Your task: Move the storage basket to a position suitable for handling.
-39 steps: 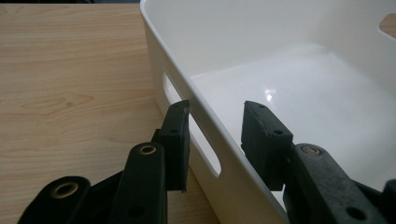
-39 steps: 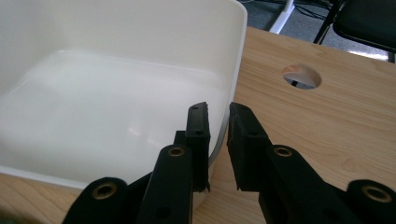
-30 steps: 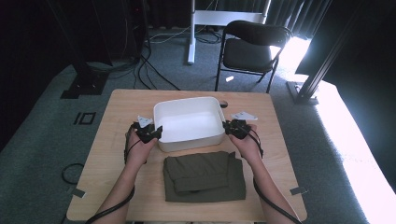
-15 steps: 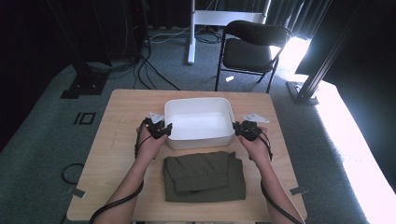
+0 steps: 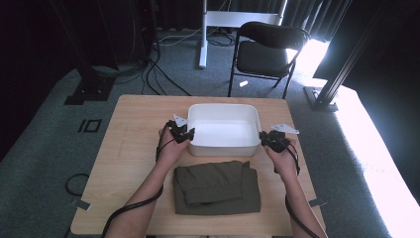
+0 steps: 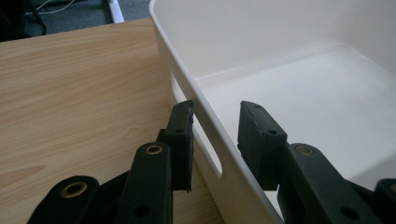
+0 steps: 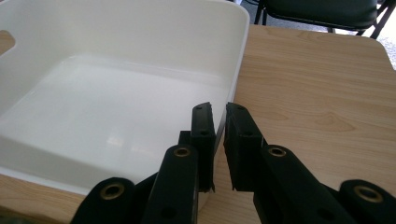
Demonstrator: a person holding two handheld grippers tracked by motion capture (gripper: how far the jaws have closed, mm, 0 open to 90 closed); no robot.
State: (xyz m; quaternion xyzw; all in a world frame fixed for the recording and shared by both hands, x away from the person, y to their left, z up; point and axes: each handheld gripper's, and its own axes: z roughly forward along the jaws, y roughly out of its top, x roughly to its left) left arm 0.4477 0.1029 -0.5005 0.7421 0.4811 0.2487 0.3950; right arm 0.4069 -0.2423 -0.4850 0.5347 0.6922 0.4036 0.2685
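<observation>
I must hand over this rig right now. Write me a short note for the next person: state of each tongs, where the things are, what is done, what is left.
Left tongs: open, jaws astride the left wall of the white bin, one outside near the handle slot, one inside; not clamped.
Right tongs: jaws nearly together at the bin's right rim; whether they pinch the wall I cannot tell.
Bin: in the middle of the table, nothing in it.
Folded olive garment: on the table just in front of the bin, untouched.
Done: both tongs brought to the bin's sides.
Left, probably: secure the grip on the bin, then put the garment in.
</observation>
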